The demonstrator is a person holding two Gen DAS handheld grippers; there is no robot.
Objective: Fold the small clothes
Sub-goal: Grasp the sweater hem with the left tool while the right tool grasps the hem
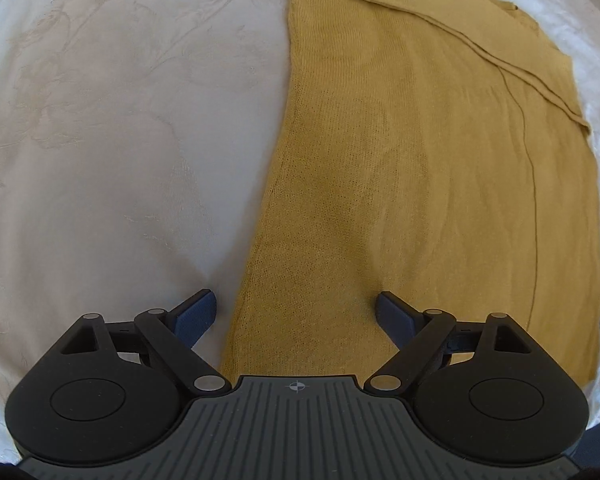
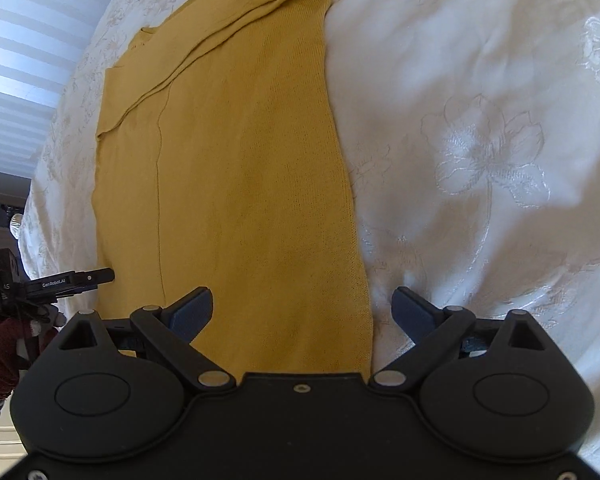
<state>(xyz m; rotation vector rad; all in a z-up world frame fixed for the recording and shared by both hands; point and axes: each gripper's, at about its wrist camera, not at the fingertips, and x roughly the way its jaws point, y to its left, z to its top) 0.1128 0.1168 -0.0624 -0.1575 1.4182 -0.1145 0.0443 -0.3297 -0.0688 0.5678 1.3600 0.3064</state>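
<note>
Mustard knit garment (image 1: 420, 200) flat on white floral bedspread (image 1: 100, 120), sides already folded in (a long strip). Long axis runs away from both cameras. Left gripper (image 1: 296, 312) and right gripper (image 2: 302, 310), both spread wide, empty, straddle near corners. Next, probably: pinch each corner, carry to the far end

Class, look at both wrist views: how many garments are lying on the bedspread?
1. A single mustard-yellow knit garment lies flat on the white floral bedspread, partly folded lengthwise, its near end between both open grippers. Others could lie outside the views.
</note>
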